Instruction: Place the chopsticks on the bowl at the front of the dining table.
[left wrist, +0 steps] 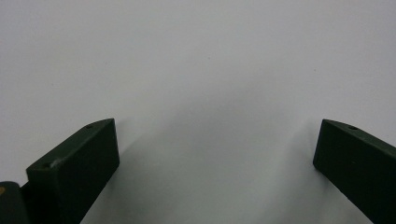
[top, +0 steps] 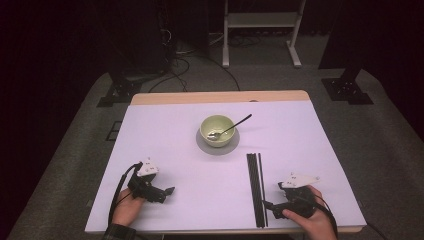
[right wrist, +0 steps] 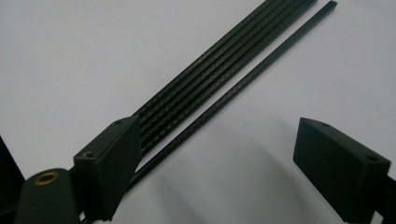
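both claws rested open at the bottom of the white desk (top: 165, 125), the right one beside the black chopsticks.

the right claw (top: 268, 204) sat lower right with jaws spread, empty, just right of the chopsticks (top: 256, 187) lying lengthwise below centre. the left claw (top: 167, 192) sat lower left, jaws wide over bare desk. a green bowl (top: 217, 130) holding a spoon (top: 231, 127) stood at centre on a grey saucer (top: 217, 148).
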A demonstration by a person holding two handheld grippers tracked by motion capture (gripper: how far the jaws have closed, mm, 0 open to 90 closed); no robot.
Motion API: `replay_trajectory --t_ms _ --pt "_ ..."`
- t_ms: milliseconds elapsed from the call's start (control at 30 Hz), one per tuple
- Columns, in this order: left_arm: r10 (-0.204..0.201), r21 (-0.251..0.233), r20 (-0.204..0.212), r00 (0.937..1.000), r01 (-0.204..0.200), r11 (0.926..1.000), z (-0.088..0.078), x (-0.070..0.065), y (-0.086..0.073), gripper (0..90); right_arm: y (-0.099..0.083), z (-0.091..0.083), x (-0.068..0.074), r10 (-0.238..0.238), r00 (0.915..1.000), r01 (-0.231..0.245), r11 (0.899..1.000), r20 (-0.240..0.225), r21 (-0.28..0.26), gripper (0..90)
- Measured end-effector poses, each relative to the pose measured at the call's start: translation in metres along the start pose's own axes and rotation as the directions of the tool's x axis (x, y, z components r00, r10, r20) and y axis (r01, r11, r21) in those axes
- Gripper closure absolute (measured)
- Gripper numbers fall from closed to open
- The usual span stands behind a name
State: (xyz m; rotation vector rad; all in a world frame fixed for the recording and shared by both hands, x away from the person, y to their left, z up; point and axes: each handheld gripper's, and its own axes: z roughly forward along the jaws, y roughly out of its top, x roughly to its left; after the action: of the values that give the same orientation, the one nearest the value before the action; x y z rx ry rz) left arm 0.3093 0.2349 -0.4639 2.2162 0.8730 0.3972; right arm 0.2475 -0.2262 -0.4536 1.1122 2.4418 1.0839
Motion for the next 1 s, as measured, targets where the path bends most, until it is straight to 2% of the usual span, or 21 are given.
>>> replay_trajectory --t_ms 367,567,1000 --pt "0.0 0.0 0.0 1.0 0.0 1.0 0.0 0.0 0.0 0.0 -0.0077 0.0019 0.0074 -0.017 0.9998 0.017 0.999 0.005 0.029 13.8" --pt "0.0 0.0 0.0 1.0 0.0 1.0 0.0 0.0 0.0 0.0 -0.0082 0.0024 0.0103 -0.048 0.9986 0.047 0.998 0.025 0.038 13.8" --pt "0.0 0.0 0.0 1.0 0.0 1.0 0.0 0.0 0.0 0.0 -0.0098 -0.0003 0.0046 -0.04 0.9972 0.037 0.998 0.064 0.049 13.8"
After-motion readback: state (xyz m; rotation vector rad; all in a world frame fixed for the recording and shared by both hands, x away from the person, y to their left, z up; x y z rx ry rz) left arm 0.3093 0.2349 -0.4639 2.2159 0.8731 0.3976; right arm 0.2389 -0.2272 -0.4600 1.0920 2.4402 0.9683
